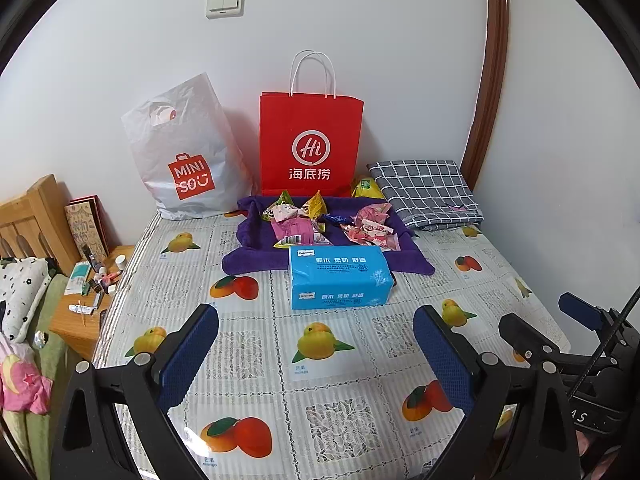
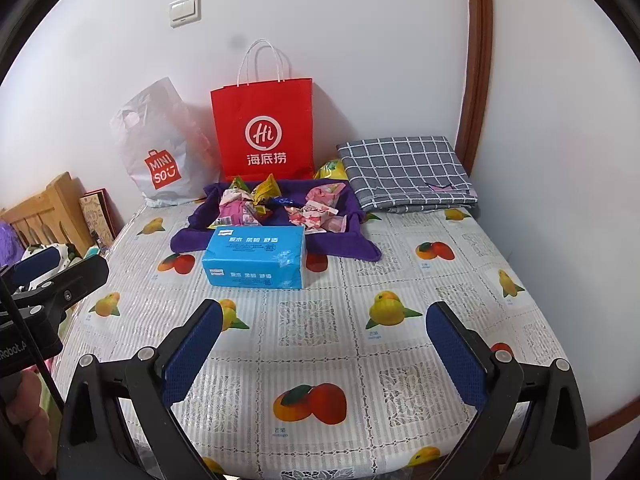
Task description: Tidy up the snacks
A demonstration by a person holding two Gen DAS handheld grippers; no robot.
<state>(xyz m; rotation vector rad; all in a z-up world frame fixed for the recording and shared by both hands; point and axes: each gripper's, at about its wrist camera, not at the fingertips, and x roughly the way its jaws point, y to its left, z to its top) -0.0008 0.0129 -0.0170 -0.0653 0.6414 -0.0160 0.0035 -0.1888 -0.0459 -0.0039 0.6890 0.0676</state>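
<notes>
My left claw (image 1: pixel 316 350) and my right claw (image 2: pixel 324 346) are both wide open and hold nothing, low in the frame over the counter (image 1: pixel 340 380). The snacks (image 1: pixel 328 224) sit in a pile on the purple cloth (image 1: pixel 256 260), in the middle, behind the blue tissue pack (image 1: pixel 340 280). I think sorting may be starting or just done. I cannot tell which.

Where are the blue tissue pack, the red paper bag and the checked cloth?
blue tissue pack (image 1: pixel 338 280): left wrist view, on its front and top face.
red paper bag (image 2: pixel 264 128): right wrist view, on the round logo.
checked cloth (image 2: pixel 404 168): right wrist view, on its folded top.
</notes>
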